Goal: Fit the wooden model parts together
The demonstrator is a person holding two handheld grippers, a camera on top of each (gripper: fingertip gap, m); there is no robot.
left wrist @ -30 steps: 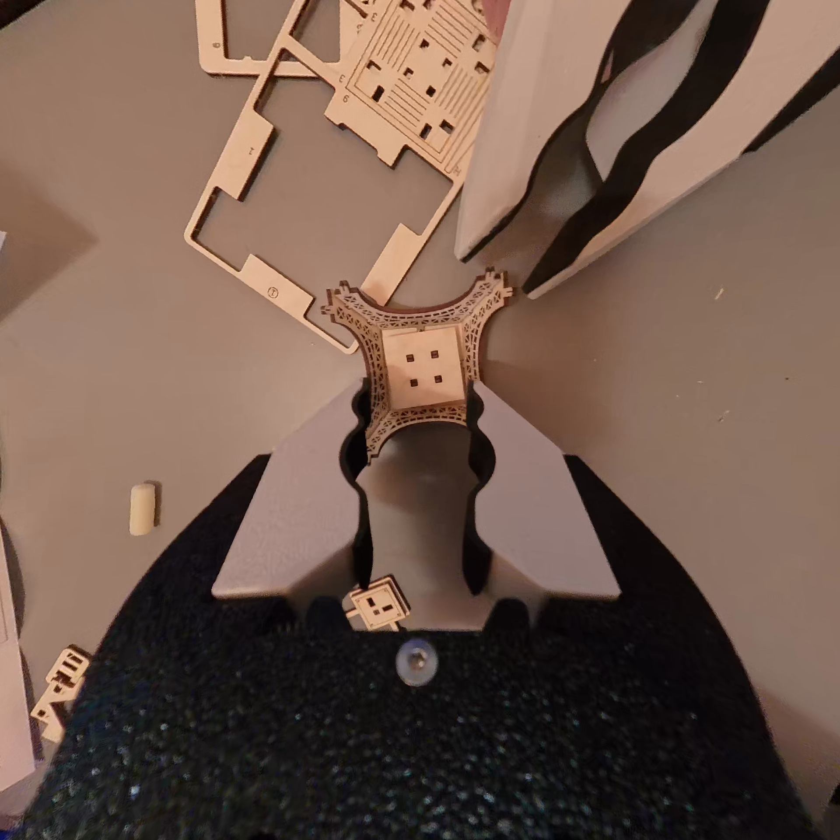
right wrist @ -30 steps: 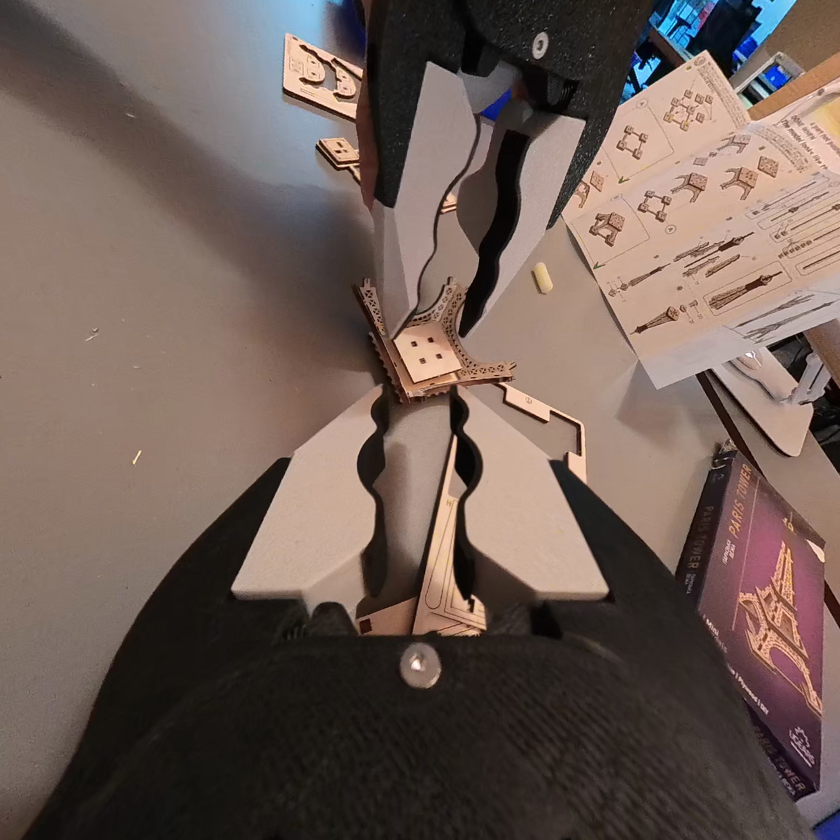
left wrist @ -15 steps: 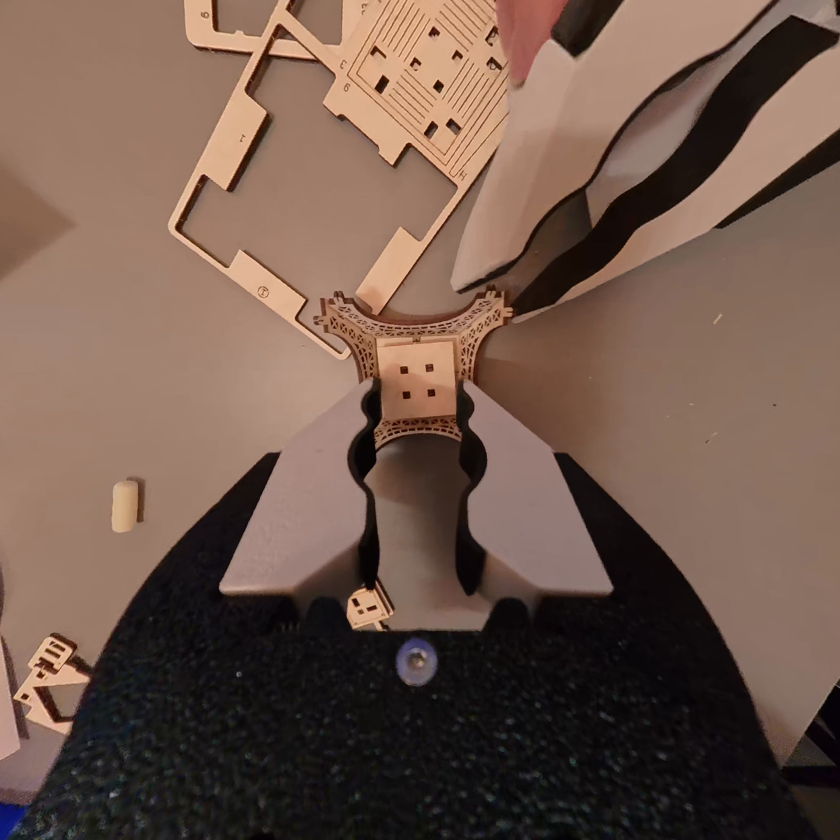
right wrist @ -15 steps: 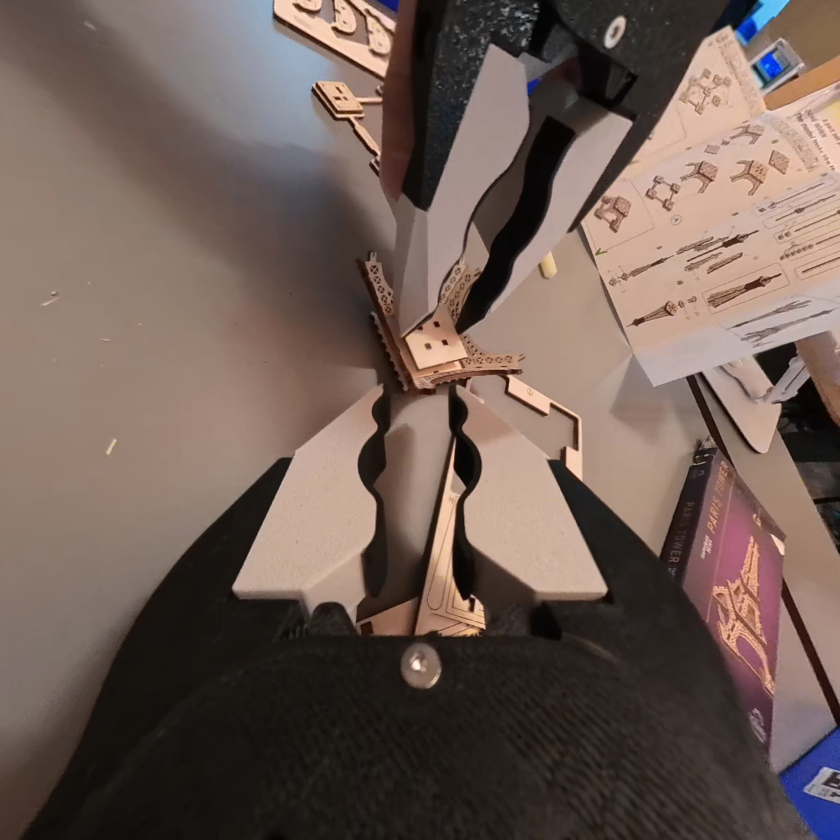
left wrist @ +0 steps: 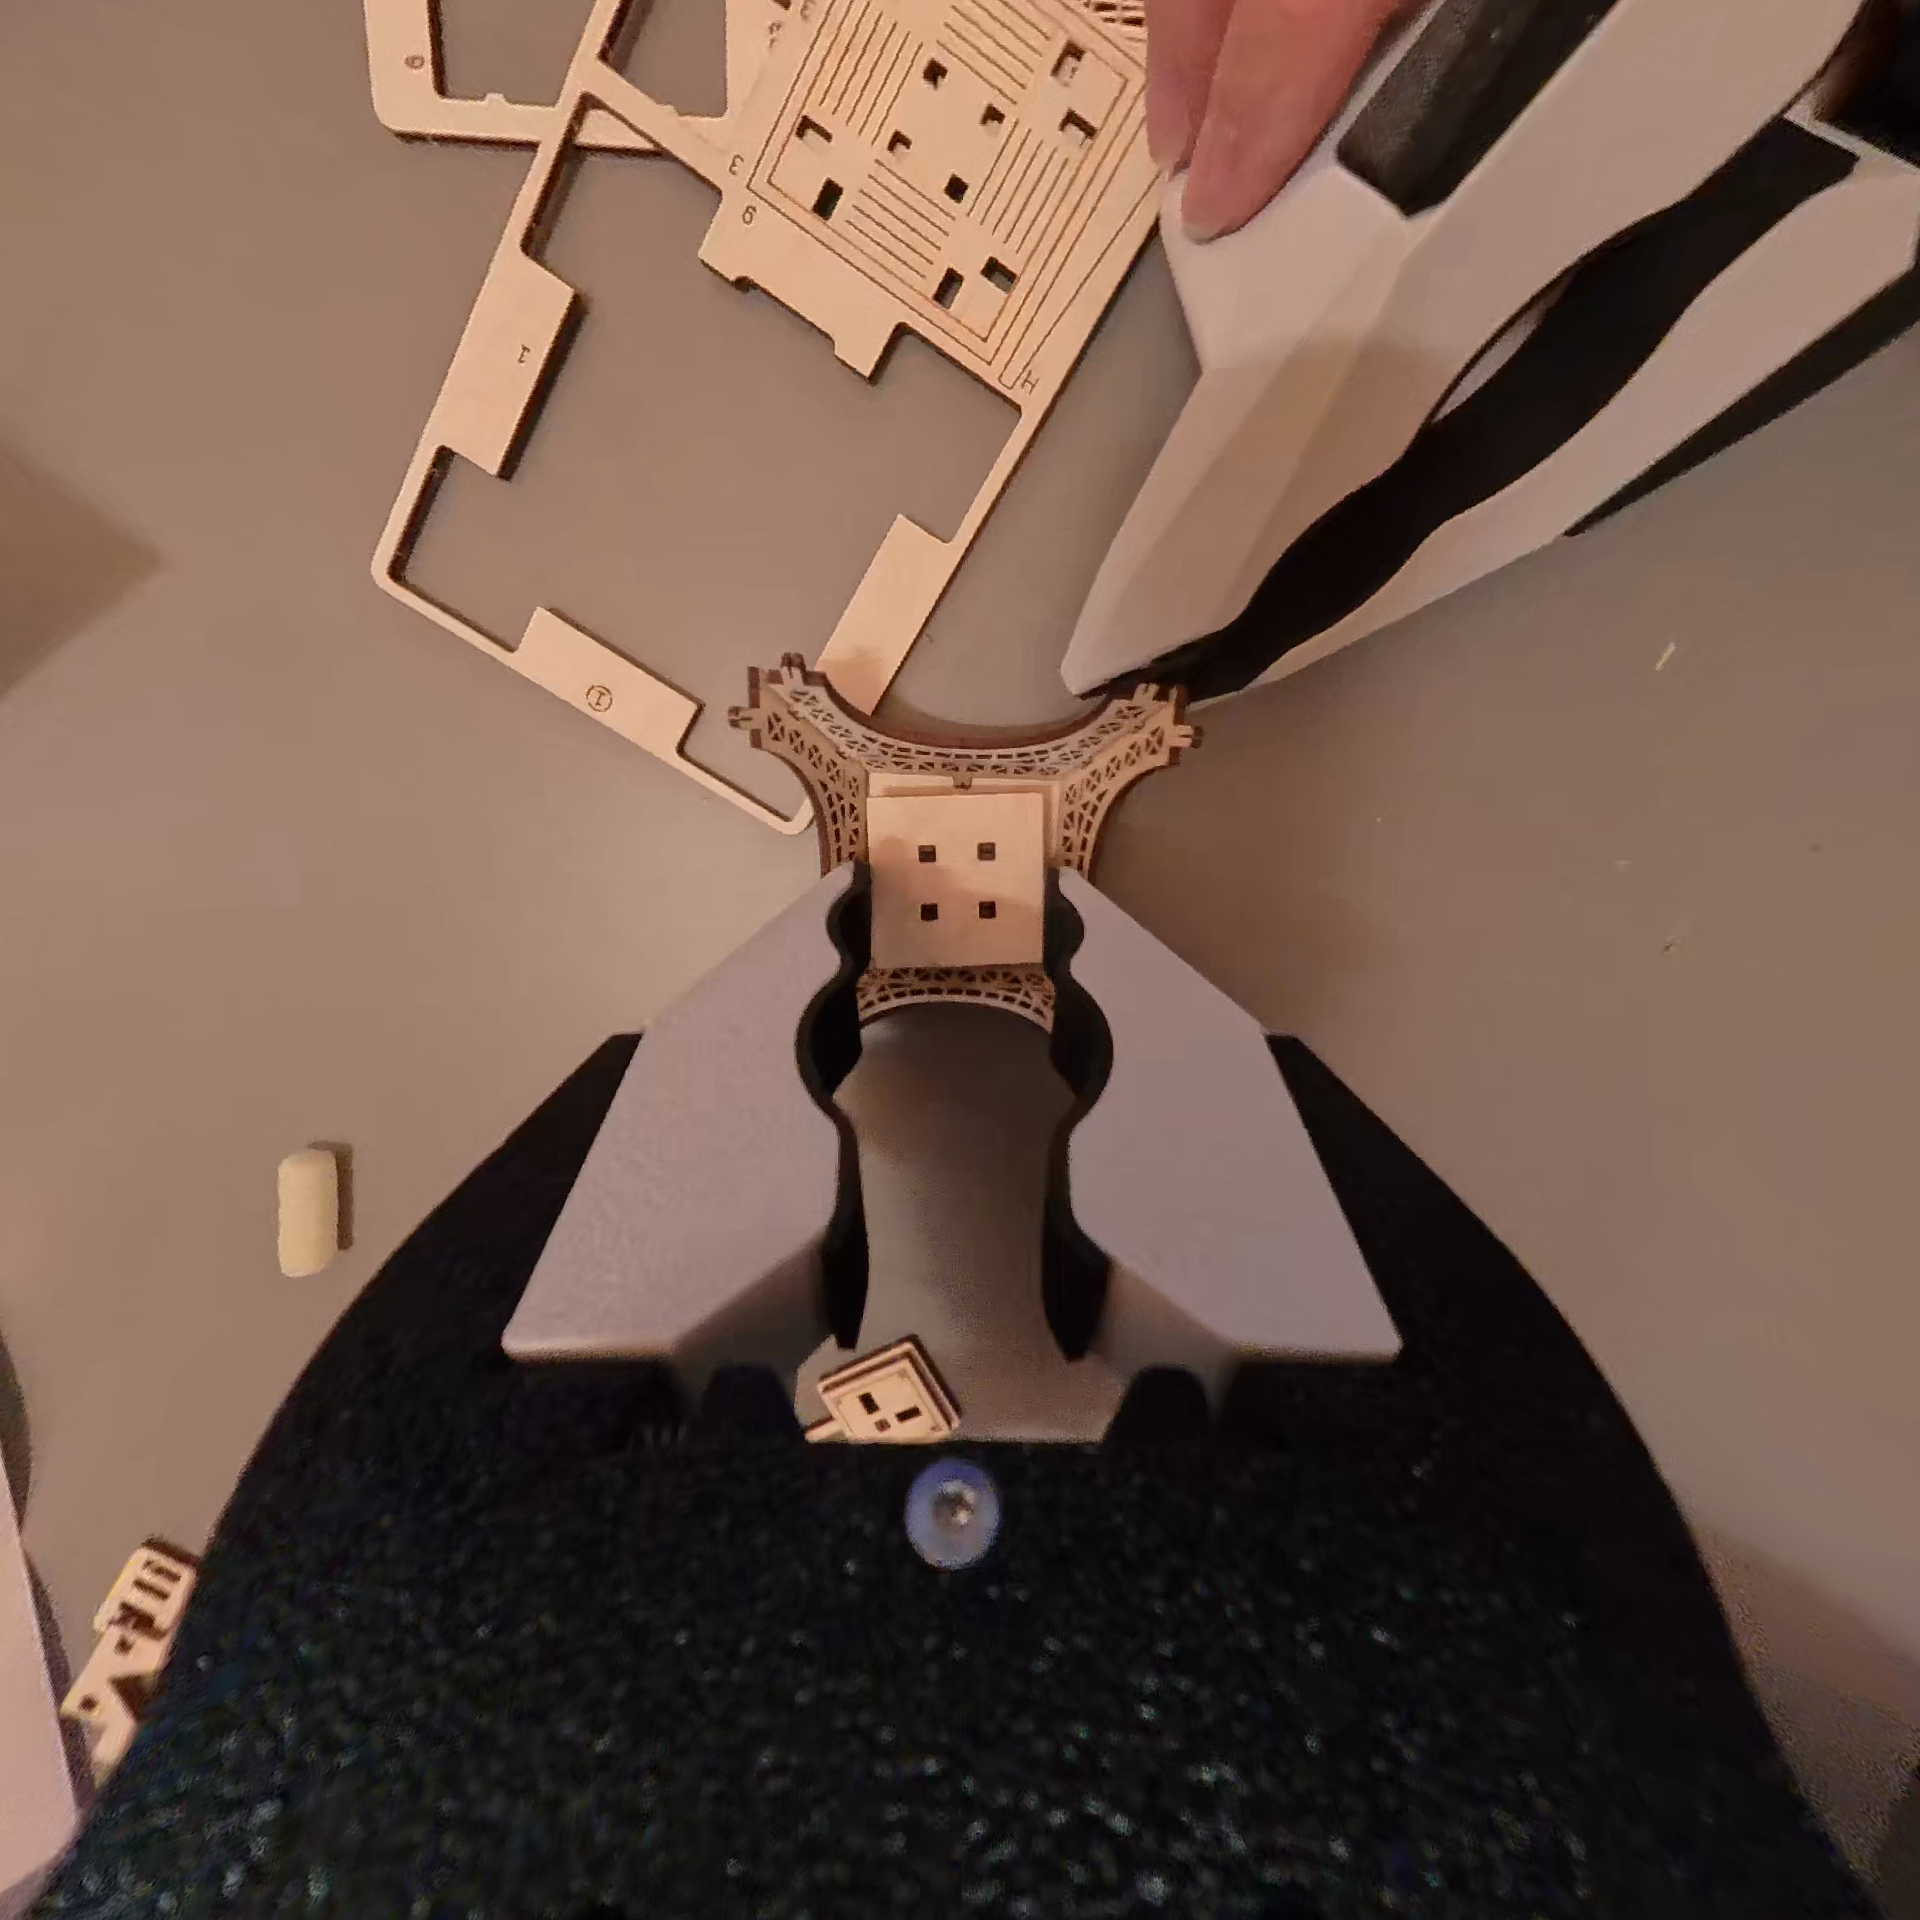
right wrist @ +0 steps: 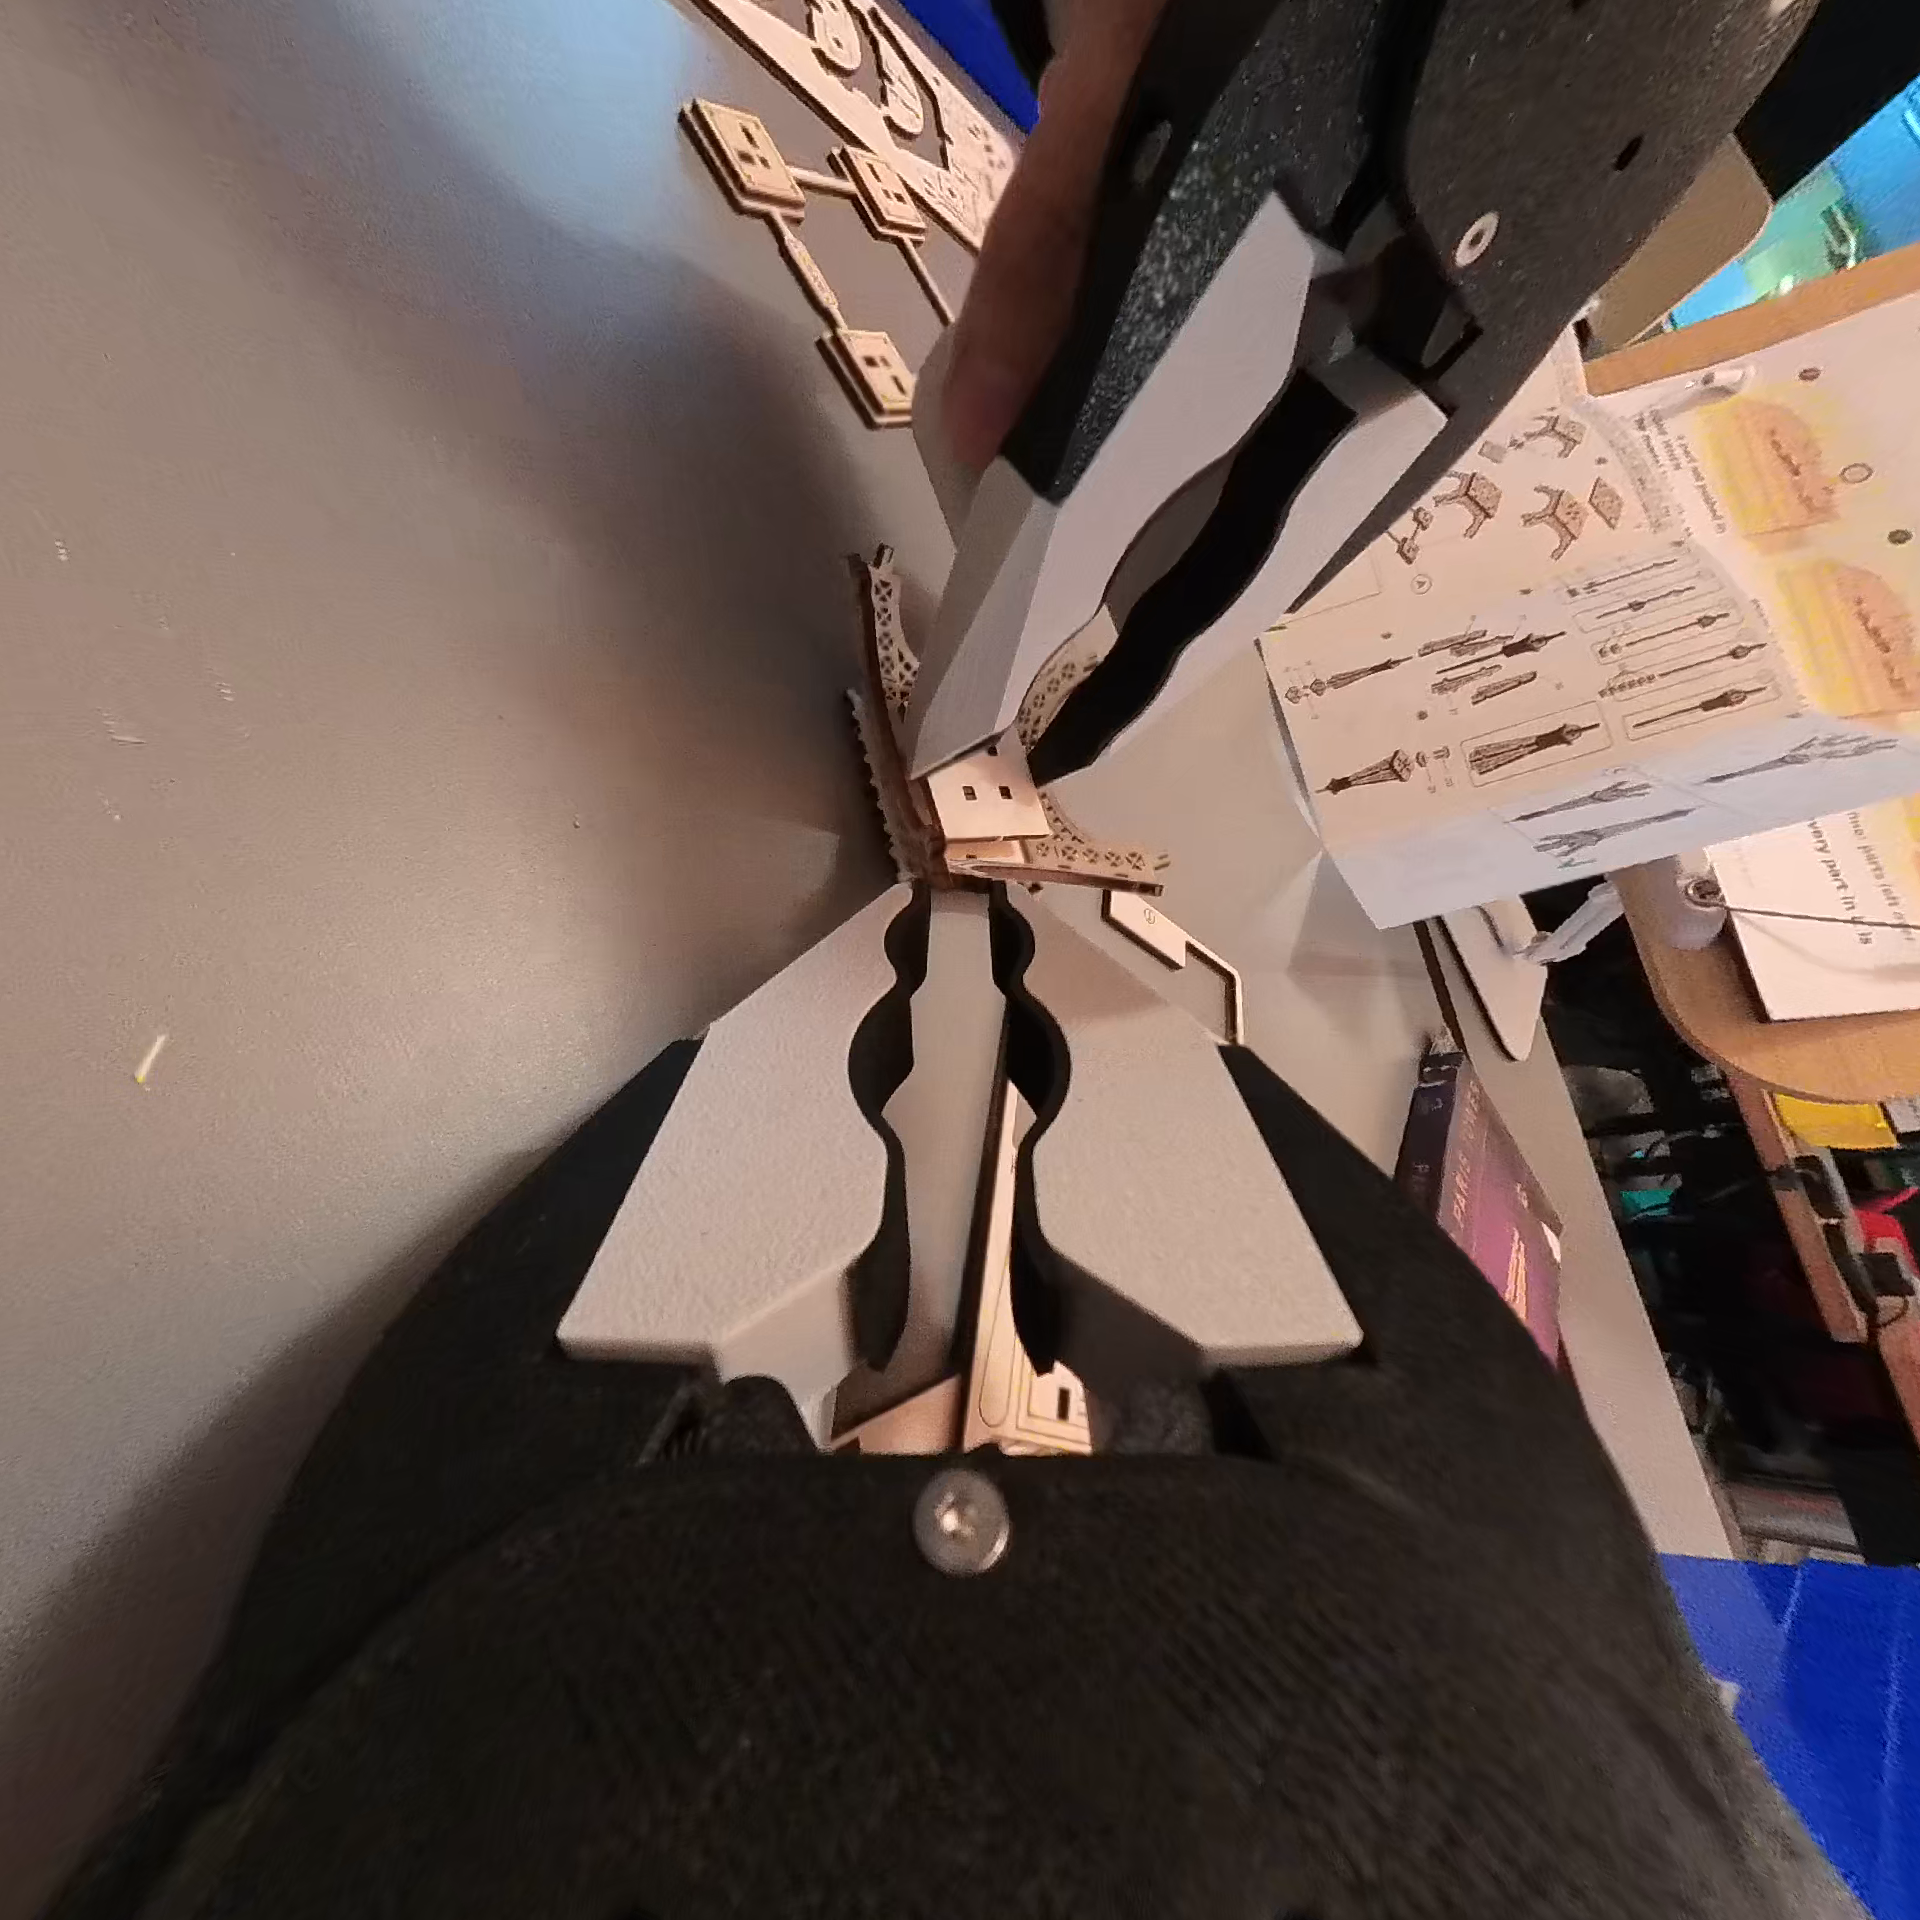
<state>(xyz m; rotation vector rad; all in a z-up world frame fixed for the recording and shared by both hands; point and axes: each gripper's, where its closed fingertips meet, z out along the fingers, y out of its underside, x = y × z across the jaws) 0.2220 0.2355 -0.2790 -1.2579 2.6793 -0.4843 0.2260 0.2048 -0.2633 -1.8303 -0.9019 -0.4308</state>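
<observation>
The wooden tower base [left wrist: 956, 862], four lattice legs under a square platform with small holes, stands on the grey table. My left gripper [left wrist: 956, 914] is shut on it, with one finger on each side of the platform. In the right wrist view the left gripper [right wrist: 982, 769] comes down from above onto the base [right wrist: 987, 810]. My right gripper [right wrist: 956, 899] is nearly closed, with its tips pinched on the edge of one lattice leg. In the left wrist view the right gripper [left wrist: 1143, 675] reaches that far-right leg from the upper right. A person's fingers show on both grippers.
An emptied wooden part sheet [left wrist: 488, 364] and a slotted panel [left wrist: 935, 156] lie beyond the base. A small square part [left wrist: 883, 1403] and a cream peg [left wrist: 307, 1210] lie near. The instruction sheet [right wrist: 1558, 675] and a purple box [right wrist: 1486, 1226] lie by the table's right edge. Some 4 cm of space lies between my two pairs of fingers. About 15 cm separates my left fingertips from the cream peg [left wrist: 307, 1210].
The left gripper has slid forward and closed on the platform, and the base now sits square instead of skewed. The right gripper has tilted and stayed at the same leg.
</observation>
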